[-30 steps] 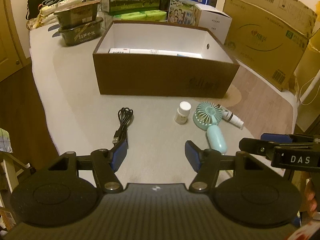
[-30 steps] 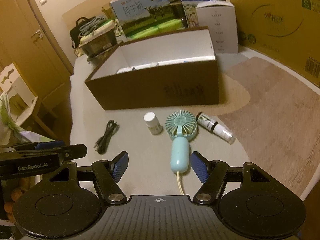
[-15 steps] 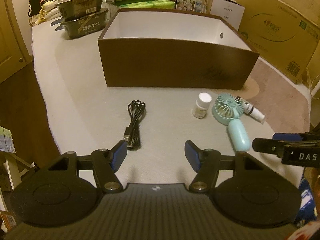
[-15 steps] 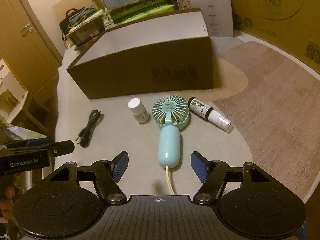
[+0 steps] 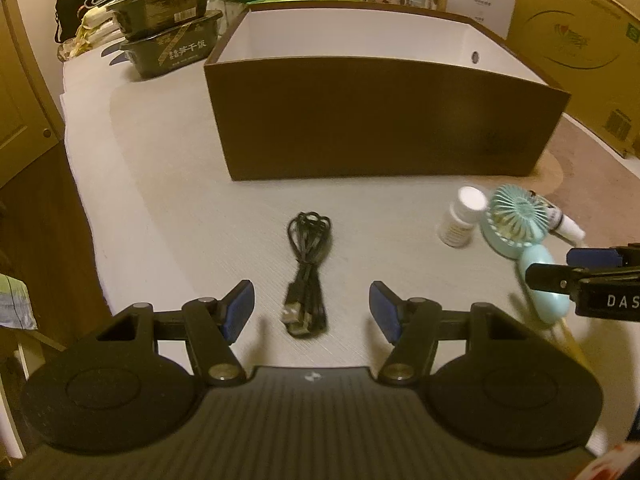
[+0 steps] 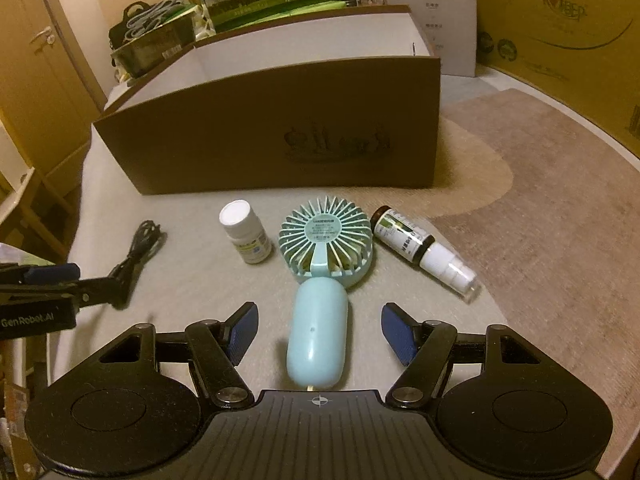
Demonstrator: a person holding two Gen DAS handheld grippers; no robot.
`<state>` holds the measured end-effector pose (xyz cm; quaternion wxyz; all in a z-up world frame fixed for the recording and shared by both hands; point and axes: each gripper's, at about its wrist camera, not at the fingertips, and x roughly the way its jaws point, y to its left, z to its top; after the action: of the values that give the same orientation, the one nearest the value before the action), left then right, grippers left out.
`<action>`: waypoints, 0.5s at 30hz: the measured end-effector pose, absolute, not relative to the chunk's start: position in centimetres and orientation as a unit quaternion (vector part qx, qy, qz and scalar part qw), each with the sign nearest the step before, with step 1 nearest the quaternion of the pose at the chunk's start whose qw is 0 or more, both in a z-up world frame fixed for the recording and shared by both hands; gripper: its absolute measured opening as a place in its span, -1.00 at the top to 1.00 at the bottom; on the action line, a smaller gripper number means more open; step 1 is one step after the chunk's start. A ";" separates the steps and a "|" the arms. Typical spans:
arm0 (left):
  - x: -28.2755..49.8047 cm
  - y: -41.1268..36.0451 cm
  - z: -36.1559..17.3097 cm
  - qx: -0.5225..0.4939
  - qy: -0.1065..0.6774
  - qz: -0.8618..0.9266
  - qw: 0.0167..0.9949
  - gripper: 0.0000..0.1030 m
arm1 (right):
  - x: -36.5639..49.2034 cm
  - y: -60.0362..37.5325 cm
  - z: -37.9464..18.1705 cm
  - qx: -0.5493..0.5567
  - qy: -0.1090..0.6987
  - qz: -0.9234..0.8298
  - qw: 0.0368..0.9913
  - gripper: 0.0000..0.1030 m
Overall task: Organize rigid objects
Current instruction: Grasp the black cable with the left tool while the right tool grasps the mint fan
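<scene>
On a pale surface [image 6: 192,280] before an open brown box [image 6: 280,128], a coiled black cable [image 5: 306,272] lies low in the frame between the spread, empty fingers of the left tool [image 5: 311,307]. To its right stand a white pill bottle [image 6: 244,232], a mint handheld fan [image 6: 322,280] whose handle sits between the released right tool [image 6: 319,330], and a toppled spray bottle [image 6: 424,248].

Each hand-held gripper was matte black: the left hand-held gripper [image 5: 308,304] and the right hand-held gripper [image 6: 318,330] carried blue pads [image 5: 238,310] on angled fingers, silver screws [image 6: 231,393] at the pivots, round discs either side, and a ribbed centre plate behind.
</scene>
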<state>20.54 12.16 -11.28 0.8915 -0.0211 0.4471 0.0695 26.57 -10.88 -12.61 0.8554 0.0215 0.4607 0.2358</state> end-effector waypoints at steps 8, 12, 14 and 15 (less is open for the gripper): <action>22.5 13.1 -12.6 -0.004 0.455 0.072 0.888 -0.19 | 27.8 -9.4 -13.9 0.004 0.450 0.227 0.864 -0.33; 23.1 13.2 -13.2 -0.002 0.457 0.070 0.887 -0.19 | 28.2 -9.0 -14.5 0.001 0.450 0.222 0.865 -0.17; 23.3 13.3 -13.5 0.000 0.459 0.070 0.886 -0.19 | 28.3 -8.8 -14.7 -0.005 0.444 0.221 0.868 -0.15; 23.4 13.3 -13.6 0.001 0.459 0.069 0.886 -0.19 | 28.4 -8.7 -14.7 -0.008 0.441 0.222 0.870 -0.14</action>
<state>23.43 13.28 -13.60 0.8856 0.0012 0.4593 0.0691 28.39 -8.71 -14.74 0.8695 -0.0079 0.4413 0.2215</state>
